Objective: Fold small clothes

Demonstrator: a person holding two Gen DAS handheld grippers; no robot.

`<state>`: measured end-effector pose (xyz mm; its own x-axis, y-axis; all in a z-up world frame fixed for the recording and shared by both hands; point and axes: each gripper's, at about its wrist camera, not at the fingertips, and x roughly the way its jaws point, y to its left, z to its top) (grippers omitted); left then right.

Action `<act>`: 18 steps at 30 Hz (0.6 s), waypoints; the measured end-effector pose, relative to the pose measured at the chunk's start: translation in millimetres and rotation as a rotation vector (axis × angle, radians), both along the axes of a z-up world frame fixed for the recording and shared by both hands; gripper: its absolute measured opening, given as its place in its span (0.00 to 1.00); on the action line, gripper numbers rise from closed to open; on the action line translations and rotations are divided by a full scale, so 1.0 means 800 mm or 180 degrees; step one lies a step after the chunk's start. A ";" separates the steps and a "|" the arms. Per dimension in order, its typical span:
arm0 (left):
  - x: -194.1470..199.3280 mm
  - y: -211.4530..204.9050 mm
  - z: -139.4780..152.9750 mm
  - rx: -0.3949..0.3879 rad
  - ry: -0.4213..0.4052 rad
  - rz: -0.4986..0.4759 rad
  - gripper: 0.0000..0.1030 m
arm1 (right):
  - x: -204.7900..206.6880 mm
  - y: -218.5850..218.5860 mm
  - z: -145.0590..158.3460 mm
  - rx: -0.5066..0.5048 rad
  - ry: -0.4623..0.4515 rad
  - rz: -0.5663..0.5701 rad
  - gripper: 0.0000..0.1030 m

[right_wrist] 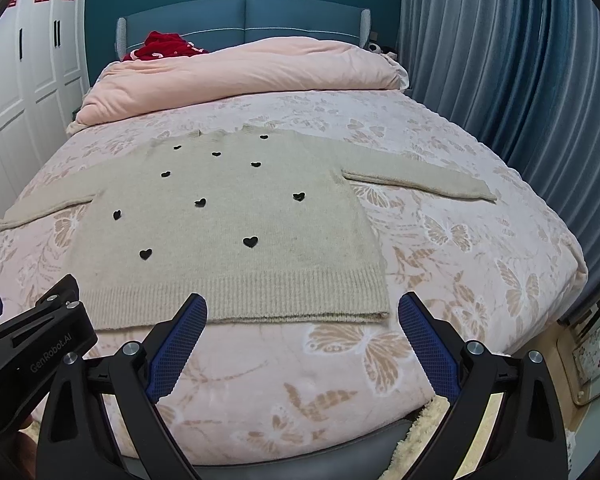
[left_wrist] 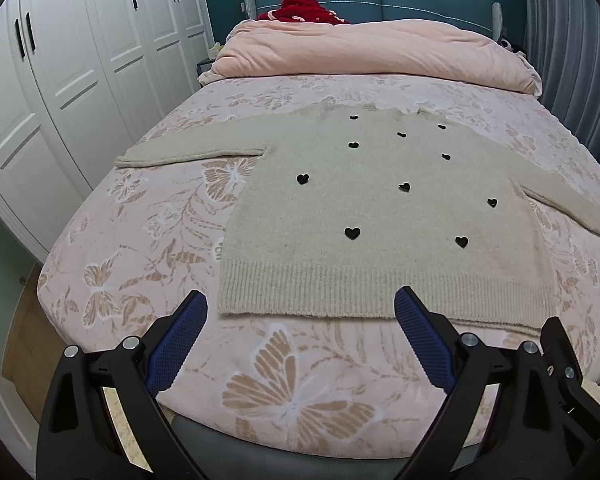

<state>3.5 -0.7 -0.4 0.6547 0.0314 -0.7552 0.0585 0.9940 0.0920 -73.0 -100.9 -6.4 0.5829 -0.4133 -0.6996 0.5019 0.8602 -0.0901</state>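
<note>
A small beige knit sweater with black hearts lies flat on the bed, front up, both sleeves spread out sideways; it also shows in the right wrist view. Its ribbed hem faces me. My left gripper is open and empty, just in front of the hem's left half. My right gripper is open and empty, in front of the hem's right corner. The left gripper's body shows at the left edge of the right wrist view.
The bed has a pink butterfly-print cover. A folded pink duvet and a red garment lie at the head end. White wardrobes stand left, blue curtains right. The bed's foot edge is just below me.
</note>
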 end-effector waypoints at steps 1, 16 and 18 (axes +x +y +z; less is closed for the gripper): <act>0.000 0.000 0.000 -0.0001 0.0001 0.0002 0.89 | 0.000 0.000 0.000 0.0007 0.0000 -0.0004 0.93; 0.000 0.000 -0.001 0.0000 0.0002 0.0000 0.89 | -0.001 0.000 -0.001 0.0025 0.0008 -0.0004 0.91; 0.000 0.000 -0.001 0.0000 0.0007 0.0003 0.89 | -0.002 0.000 -0.001 0.0025 0.0010 0.0000 0.91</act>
<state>3.6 -0.5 -1.1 0.6531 0.0320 -0.7566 0.0578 0.9941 0.0919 -74.3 -101.1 -6.9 0.5806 -0.4077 -0.7047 0.5015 0.8610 -0.0848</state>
